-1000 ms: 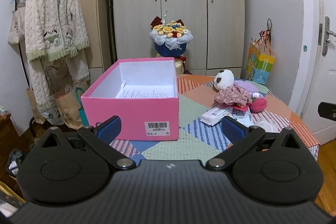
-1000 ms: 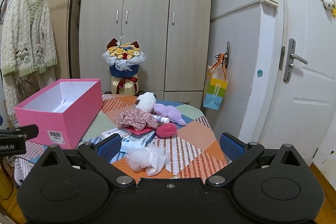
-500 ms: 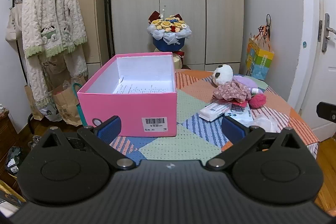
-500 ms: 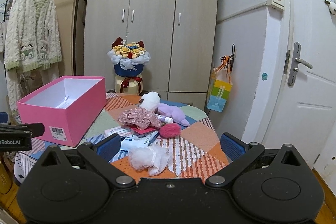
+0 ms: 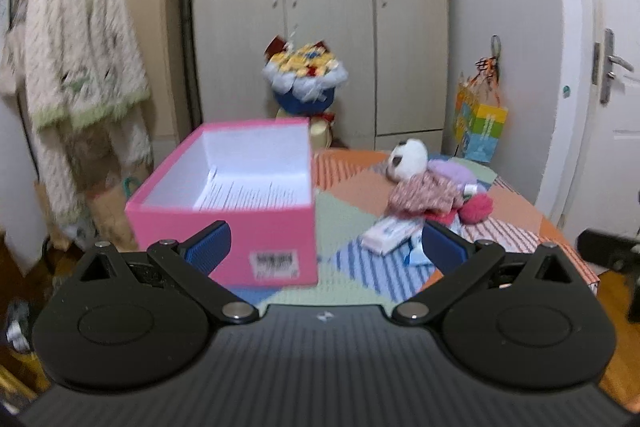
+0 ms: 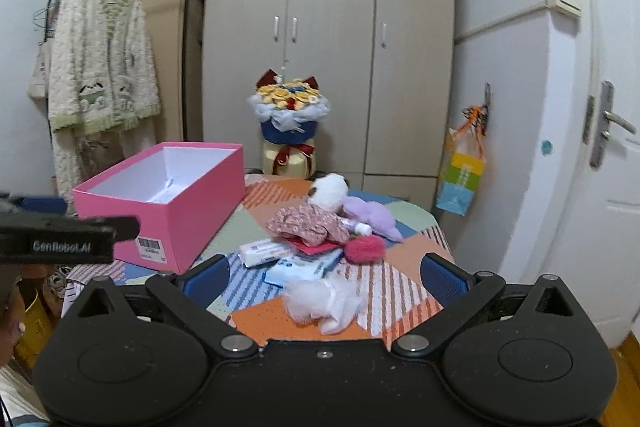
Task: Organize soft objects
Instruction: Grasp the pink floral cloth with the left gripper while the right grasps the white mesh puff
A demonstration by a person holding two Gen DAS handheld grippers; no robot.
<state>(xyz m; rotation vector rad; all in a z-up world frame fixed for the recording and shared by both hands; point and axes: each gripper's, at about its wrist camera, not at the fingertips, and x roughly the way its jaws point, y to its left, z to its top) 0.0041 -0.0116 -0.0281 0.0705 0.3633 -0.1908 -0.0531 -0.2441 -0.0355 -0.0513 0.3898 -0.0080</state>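
An open pink box (image 5: 240,223) (image 6: 188,211) stands on the left of a round table with a patchwork cloth (image 5: 344,223) (image 6: 404,291). To its right lies a heap of soft things: a panda plush (image 5: 408,157) (image 6: 330,189), a floral cloth (image 5: 424,193) (image 6: 308,223), a purple plush (image 6: 374,215), a red pompom (image 5: 476,209) (image 6: 364,249) and a white mesh puff (image 6: 324,299). My left gripper (image 5: 324,247) is open and empty, in front of the box. My right gripper (image 6: 324,275) is open and empty, just above the puff.
White packets (image 6: 264,251) and a blue pouch (image 6: 300,267) lie under the heap. Behind the table are a flower bouquet (image 6: 290,111), a wardrobe (image 6: 332,39), a clothes rack with a cardigan (image 6: 100,59) and a door (image 6: 612,147). The left gripper's body (image 6: 60,239) juts in at left.
Both views have shifted: my left gripper has swung and its view is blurred, with the box now left of centre. My right gripper has moved a little closer to the heap. Both stay open.
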